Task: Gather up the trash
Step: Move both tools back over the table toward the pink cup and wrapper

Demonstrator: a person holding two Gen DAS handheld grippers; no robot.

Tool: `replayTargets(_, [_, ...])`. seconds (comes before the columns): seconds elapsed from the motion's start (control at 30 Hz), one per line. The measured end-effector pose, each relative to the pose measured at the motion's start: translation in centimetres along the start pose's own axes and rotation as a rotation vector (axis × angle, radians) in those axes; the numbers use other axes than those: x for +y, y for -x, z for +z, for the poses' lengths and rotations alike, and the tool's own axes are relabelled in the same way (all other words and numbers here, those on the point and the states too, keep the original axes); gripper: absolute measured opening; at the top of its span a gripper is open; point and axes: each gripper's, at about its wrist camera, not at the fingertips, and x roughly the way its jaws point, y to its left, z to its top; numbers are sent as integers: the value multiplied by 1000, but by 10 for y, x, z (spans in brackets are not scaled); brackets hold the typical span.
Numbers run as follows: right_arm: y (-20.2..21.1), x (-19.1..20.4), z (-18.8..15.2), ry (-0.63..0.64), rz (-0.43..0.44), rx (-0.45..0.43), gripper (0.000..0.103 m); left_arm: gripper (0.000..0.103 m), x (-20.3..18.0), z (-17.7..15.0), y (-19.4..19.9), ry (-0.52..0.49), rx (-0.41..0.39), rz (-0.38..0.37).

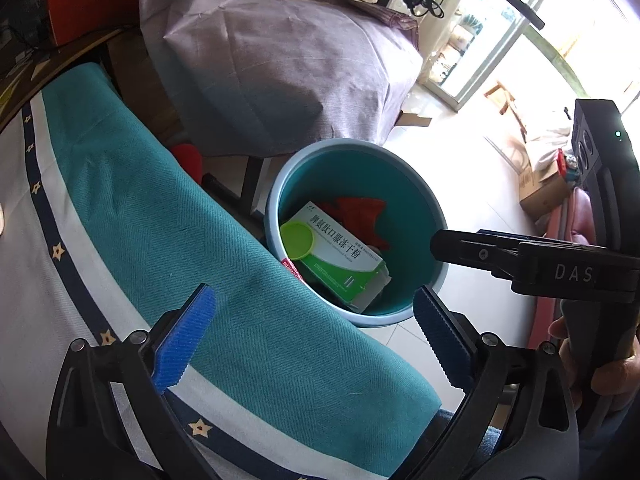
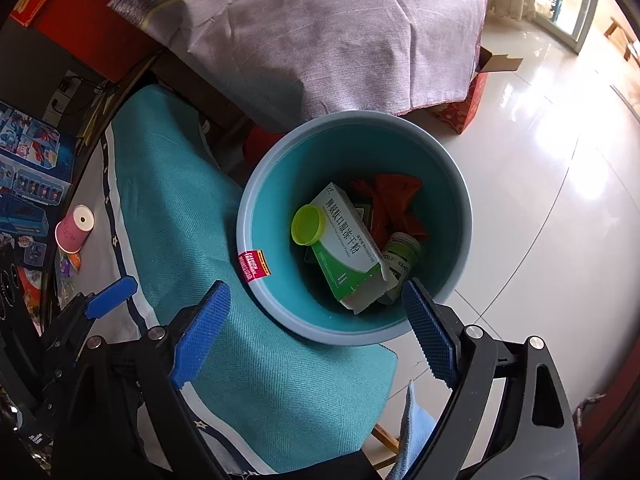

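A light-blue trash bin (image 1: 424, 204) (image 2: 460, 216) stands on the floor beside the table's edge. Inside lie a green-and-white medicine box (image 1: 340, 258) (image 2: 346, 246), a lime-green lid (image 1: 297, 240) (image 2: 308, 225), red crumpled trash (image 1: 362, 212) (image 2: 396, 200) and a white bottle (image 2: 402, 256). A small red wrapper (image 2: 253, 265) sits on the bin's rim. My left gripper (image 1: 316, 336) is open and empty over the table edge near the bin. My right gripper (image 2: 316, 332) is open and empty just above the bin's near rim; it also shows in the left wrist view (image 1: 440, 246).
The table carries a teal and white star-bordered cloth (image 1: 160, 240) (image 2: 180, 200). A pink paper cup (image 2: 74, 229) lies on the table at left, next to blue toy boxes (image 2: 28, 176). A purple-covered piece of furniture (image 2: 320, 32) stands behind the bin. White tiled floor (image 2: 540, 200) lies to the right.
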Motion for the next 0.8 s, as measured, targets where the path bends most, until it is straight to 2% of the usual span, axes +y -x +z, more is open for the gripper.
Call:
replayTargets(0.23, [3,44,-9,113,5,-31,84,99,32,-21,24,59,-27,22])
replayTargets(0.43, [0,94,-13,266,-10,-52,84,99,80,-44,50,152,-55,71])
replayTargets(0.8, [-44,233,-15,570,-48,42,84,99,196,-98,107,361,-115,192])
